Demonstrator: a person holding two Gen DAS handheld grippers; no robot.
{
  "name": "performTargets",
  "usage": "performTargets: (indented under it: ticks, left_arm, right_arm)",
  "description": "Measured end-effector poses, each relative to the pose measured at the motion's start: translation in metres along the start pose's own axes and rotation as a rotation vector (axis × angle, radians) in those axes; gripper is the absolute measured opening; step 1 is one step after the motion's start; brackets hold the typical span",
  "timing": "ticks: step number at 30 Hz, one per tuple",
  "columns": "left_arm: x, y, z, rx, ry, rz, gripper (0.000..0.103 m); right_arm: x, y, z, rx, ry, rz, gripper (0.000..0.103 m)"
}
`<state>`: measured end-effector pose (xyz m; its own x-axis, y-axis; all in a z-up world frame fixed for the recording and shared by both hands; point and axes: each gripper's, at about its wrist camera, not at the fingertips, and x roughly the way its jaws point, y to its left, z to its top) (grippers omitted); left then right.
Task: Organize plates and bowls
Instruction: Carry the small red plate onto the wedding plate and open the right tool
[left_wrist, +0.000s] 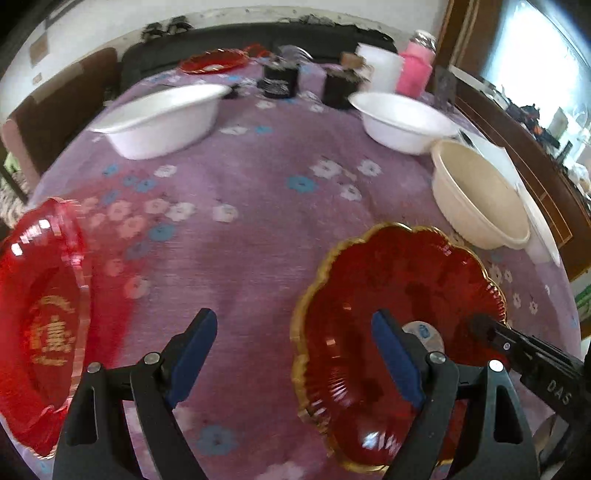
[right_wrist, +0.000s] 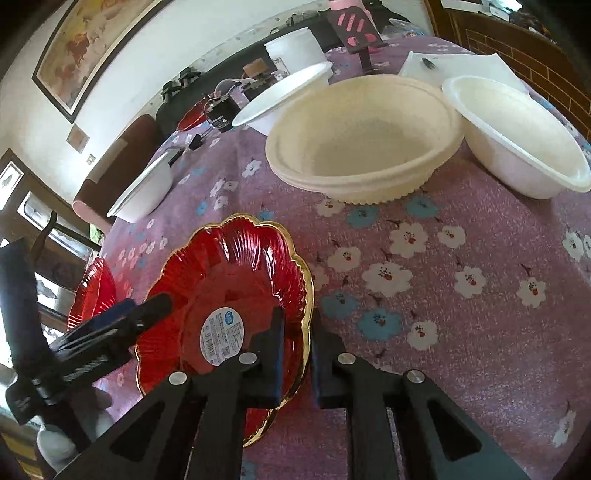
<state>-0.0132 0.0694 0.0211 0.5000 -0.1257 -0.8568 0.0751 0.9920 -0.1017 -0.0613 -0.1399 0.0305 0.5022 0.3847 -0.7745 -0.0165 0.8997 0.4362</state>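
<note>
Right gripper (right_wrist: 297, 354) is what I see nearest: jaws clamped together on the near rim of the gold-edged red plate (right_wrist: 236, 280), one finger inside the dish, one outside. That plate is my landmark; it sits on the purple flowered tablecloth (right_wrist: 443, 295) with a round white label (right_wrist: 221, 338) at its centre. My left gripper (left_wrist: 295, 354) has its jaws wide apart, holding nothing, one blue pad (left_wrist: 397, 358) over the plate's bowl, the other over bare cloth left of the plate. Further left of the plate, at the table edge, is a red plate with gold lettering (left_wrist: 40, 325). Just beyond the plate on the right: a cream bowl (right_wrist: 365, 144), with a white bowl (right_wrist: 517, 144) touching its right side. Farther behind the plate are two more white bowls (left_wrist: 159, 118), then dark jars (left_wrist: 280, 75), a white tub (left_wrist: 380, 70) and a pink container (left_wrist: 415, 72), blurred.
</note>
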Motion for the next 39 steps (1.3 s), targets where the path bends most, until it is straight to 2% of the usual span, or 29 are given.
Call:
performTargets:
  ticks: [1, 2, 3, 4, 5, 9, 11, 16, 22, 24, 26, 29, 34, 39]
  left_arm:
    - [0.003, -0.004, 0.000, 0.008, 0.007, -0.011, 0.083]
    - [0.005, -0.008, 0.000, 0.017, 0.006, -0.011, 0.073]
    - [0.004, -0.012, -0.001, 0.030, -0.008, 0.006, 0.049]
    - [0.002, -0.017, -0.003, 0.050, -0.013, 0.012, 0.037]
    - [0.001, -0.020, -0.003, 0.059, -0.016, 0.033, 0.036]
    - [-0.008, -0.012, -0.007, 0.015, -0.013, -0.009, 0.030]
    - [-0.020, -0.009, -0.009, 0.001, -0.022, -0.016, 0.029]
    - [-0.063, 0.001, -0.011, -0.022, -0.103, -0.003, 0.029]
    - [-0.119, 0.062, -0.007, -0.142, -0.183, -0.034, 0.030]
    - [-0.132, 0.083, -0.006, -0.173, -0.211, -0.012, 0.030]
    - [-0.147, 0.108, -0.008, -0.202, -0.246, 0.040, 0.030]
    - [-0.155, 0.146, -0.009, -0.269, -0.262, 0.096, 0.030]
    - [-0.146, 0.203, -0.013, -0.367, -0.243, 0.165, 0.030]
    - [-0.123, 0.236, -0.022, -0.421, -0.198, 0.180, 0.030]
  right_arm:
    - [0.000, 0.000, 0.000, -0.001, -0.001, 0.000, 0.013]
    - [0.000, 0.001, 0.000, -0.002, -0.002, 0.001, 0.013]
    - [0.000, 0.001, 0.000, -0.006, -0.005, 0.004, 0.013]
    - [0.000, 0.002, -0.001, -0.011, -0.007, 0.007, 0.013]
    - [-0.002, 0.003, -0.002, -0.019, -0.012, -0.005, 0.013]
    - [-0.015, 0.005, -0.004, -0.031, -0.048, -0.012, 0.013]
    - [-0.022, 0.011, -0.004, -0.039, -0.059, -0.011, 0.013]
    - [-0.046, 0.039, -0.001, -0.090, -0.107, 0.009, 0.013]
    - [-0.056, 0.101, 0.005, -0.181, -0.120, 0.084, 0.013]
    - [-0.050, 0.125, 0.007, -0.209, -0.101, 0.125, 0.013]
    - [-0.040, 0.153, 0.007, -0.240, -0.077, 0.171, 0.013]
    - [-0.021, 0.196, 0.004, -0.299, -0.054, 0.206, 0.014]
    - [0.016, 0.252, -0.003, -0.384, -0.015, 0.207, 0.014]
    - [0.055, 0.272, -0.007, -0.405, 0.038, 0.184, 0.014]
